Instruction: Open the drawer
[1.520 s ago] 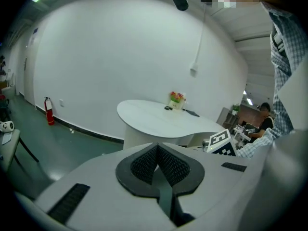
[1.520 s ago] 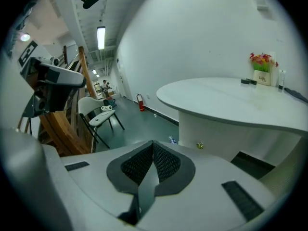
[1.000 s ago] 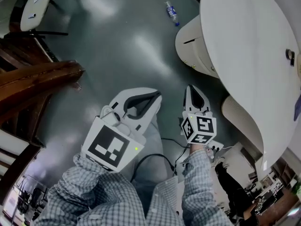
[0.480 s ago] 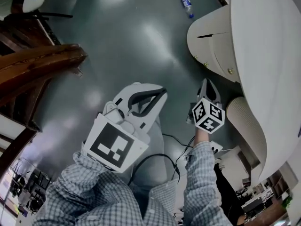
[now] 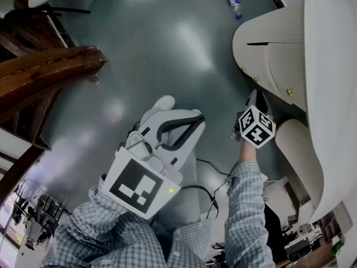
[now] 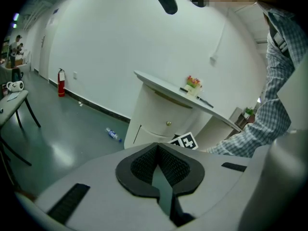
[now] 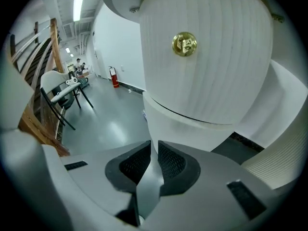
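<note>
The person's blue-and-white checked sleeves (image 5: 111, 233) fill the bottom of the head view, each arm carrying a tool. The left tool (image 5: 177, 128), a white two-jaw tool with black ribbed pads, hangs over the glossy grey-green floor (image 5: 139, 49). Its jaws are closed, the tips meet, and nothing is between them. The right tool (image 5: 257, 100), with its black-and-white marker cube (image 5: 256, 126), is further forward and close to the cabinet under the white curved table (image 5: 329, 94). Its jaws are closed to a thin slit and hold nothing.

Just ahead of the right tool is the cream ribbed curved drawer front (image 7: 216, 57), flush with the cabinet body and shut. Its round brass knob (image 7: 184, 44) sits above the line of the jaws and clear of them.

Beyond the cabinet, a clear plastic bottle with a blue label (image 5: 234, 0) lies on the floor. To the left, a dark wooden stair rail (image 5: 50, 77) curves across. Further off stand a white chair on black legs (image 7: 62, 93) and, by the far white wall, a red fire extinguisher (image 6: 61, 82).
</note>
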Demonstrator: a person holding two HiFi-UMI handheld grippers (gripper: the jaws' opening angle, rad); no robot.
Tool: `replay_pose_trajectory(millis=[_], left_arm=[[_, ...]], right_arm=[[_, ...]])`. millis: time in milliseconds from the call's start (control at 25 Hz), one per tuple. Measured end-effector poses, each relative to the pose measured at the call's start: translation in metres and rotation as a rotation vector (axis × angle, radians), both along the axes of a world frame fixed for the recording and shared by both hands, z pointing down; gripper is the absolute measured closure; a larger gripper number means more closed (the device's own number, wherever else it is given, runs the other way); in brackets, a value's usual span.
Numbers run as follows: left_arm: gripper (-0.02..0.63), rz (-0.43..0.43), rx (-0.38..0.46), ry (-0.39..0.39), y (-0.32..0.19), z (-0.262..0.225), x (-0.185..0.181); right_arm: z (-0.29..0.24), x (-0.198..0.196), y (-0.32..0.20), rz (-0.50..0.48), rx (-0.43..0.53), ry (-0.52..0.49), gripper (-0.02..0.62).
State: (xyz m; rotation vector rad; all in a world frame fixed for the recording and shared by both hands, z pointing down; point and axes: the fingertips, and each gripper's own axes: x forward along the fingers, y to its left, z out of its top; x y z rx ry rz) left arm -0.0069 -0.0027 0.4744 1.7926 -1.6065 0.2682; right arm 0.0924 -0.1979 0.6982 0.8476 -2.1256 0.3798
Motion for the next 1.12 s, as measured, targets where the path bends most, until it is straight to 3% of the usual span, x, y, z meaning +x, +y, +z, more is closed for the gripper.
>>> replay_pose_trajectory(millis=[320,440,1120], left_arm=[[0.601,0.012,-0.032,0.005,0.007,0.017,0.004],[0.601,0.02,-0.039,0.009,0.008,0.02,0.006],[0.601,0.016,-0.079,0.035,0.007,0.037,0.011]], right_arm=[[0.039,0.0,-0.01,-0.003,-0.009,0.048,0.58],[0.05,0.001,-0.014,0.001,-0.018,0.053,0.526],[0.093,0.0,-0.042,0.091,-0.07,0.059,0.506]])
